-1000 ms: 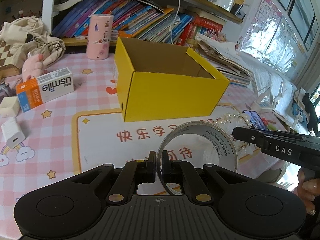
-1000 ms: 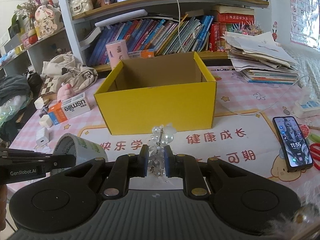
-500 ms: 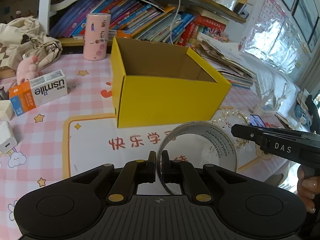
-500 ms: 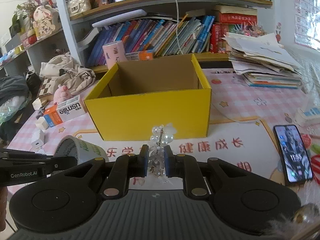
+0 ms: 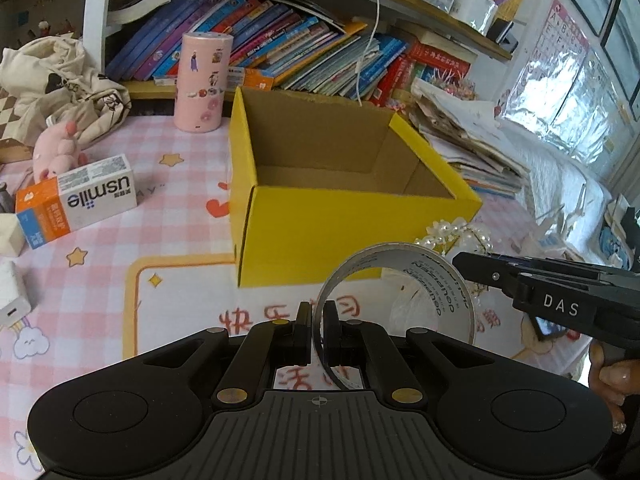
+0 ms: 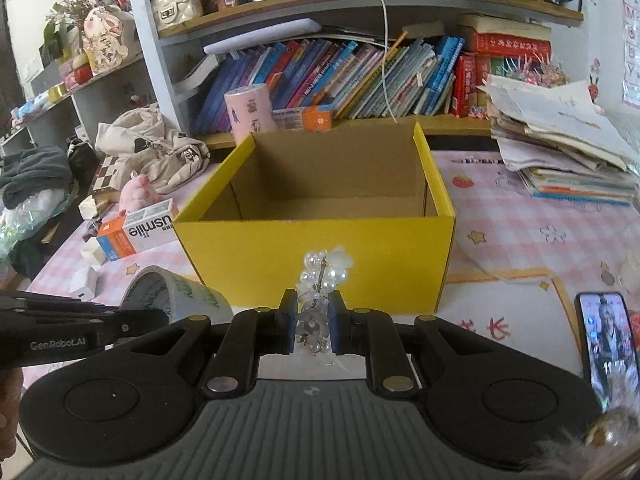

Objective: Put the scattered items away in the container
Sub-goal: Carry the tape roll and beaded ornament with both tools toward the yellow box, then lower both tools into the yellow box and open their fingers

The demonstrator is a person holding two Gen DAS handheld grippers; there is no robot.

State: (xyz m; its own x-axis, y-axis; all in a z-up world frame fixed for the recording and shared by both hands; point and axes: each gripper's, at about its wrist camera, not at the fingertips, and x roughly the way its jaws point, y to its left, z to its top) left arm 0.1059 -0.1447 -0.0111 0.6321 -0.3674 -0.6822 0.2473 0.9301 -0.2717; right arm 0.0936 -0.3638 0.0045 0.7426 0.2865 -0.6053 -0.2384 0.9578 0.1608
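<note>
Yellow open-topped cardboard box (image 6: 316, 256) stands on the pink checked table (image 5: 180, 216). Before it, the left gripper (image 5: 316, 326) pinches a clear tape roll (image 5: 400, 280); the right gripper (image 6: 314, 322) clamps a pearly bead bracelet (image 6: 322, 276).

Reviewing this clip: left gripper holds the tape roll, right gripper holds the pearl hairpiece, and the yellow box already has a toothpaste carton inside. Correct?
Not quite. The yellow box is empty; both wrist views show bare cardboard inside. The usmile carton lies on the table to its left. The rest stands: left gripper clamps the tape roll, right gripper the pearl hairpiece.
</note>
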